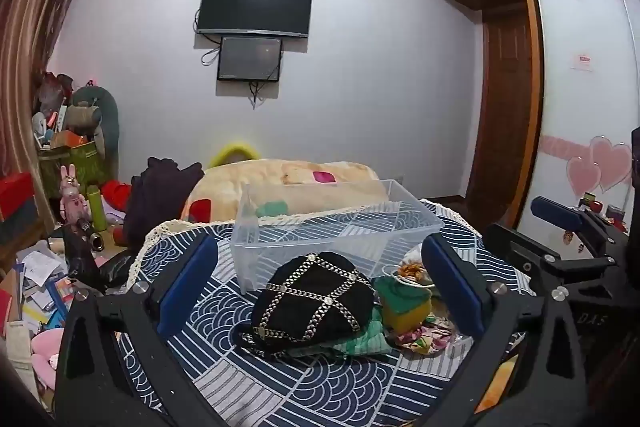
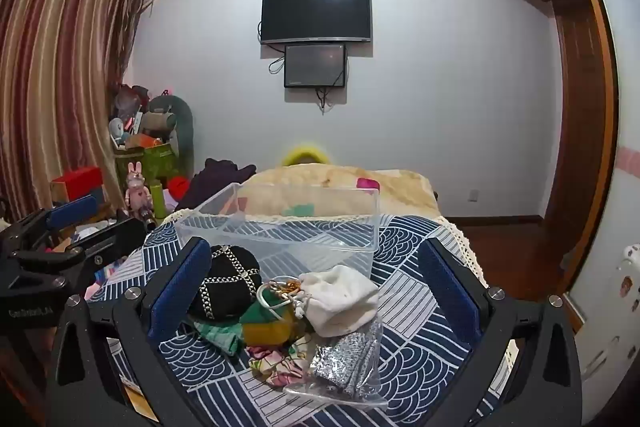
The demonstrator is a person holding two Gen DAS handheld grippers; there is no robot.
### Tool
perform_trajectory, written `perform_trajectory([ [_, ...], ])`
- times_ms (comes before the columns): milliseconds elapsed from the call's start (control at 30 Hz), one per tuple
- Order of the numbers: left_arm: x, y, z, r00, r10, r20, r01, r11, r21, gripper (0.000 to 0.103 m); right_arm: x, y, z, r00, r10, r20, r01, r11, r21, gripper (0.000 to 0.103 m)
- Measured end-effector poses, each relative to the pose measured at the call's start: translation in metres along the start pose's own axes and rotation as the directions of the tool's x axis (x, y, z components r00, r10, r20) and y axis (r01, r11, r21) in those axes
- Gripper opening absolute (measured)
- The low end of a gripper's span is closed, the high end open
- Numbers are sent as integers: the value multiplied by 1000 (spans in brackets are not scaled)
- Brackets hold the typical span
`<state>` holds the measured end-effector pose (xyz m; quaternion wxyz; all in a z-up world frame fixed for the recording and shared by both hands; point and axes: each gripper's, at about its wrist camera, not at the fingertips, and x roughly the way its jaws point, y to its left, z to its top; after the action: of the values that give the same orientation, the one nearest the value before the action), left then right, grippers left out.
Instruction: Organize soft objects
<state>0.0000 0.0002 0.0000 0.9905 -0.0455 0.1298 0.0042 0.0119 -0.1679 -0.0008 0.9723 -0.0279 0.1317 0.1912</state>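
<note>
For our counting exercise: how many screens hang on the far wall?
2. A large black TV is mounted on the wall, and a smaller dark screen hangs directly below it, touching its lower edge. Nothing appears to hide another.

My two wrist views look forward low over the bed (image 1: 280,387) toward the wall TV (image 1: 256,5) at 12 o'clock; both share the clear bin (image 2: 280,231).

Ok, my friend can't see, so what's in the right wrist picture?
An open right gripper hovers over a pile of soft things: a black studded hat, a white pouch and a silvery bag. Behind them sits an empty clear plastic bin.
</note>
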Motion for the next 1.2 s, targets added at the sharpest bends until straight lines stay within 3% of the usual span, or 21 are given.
perform_trajectory([
  [1200, -12, -1, 3, 999, 0, 44, 0, 1000, 2, 103, -10, -1, 1, 1000, 4, 20, -4, 1000, 8, 103],
])
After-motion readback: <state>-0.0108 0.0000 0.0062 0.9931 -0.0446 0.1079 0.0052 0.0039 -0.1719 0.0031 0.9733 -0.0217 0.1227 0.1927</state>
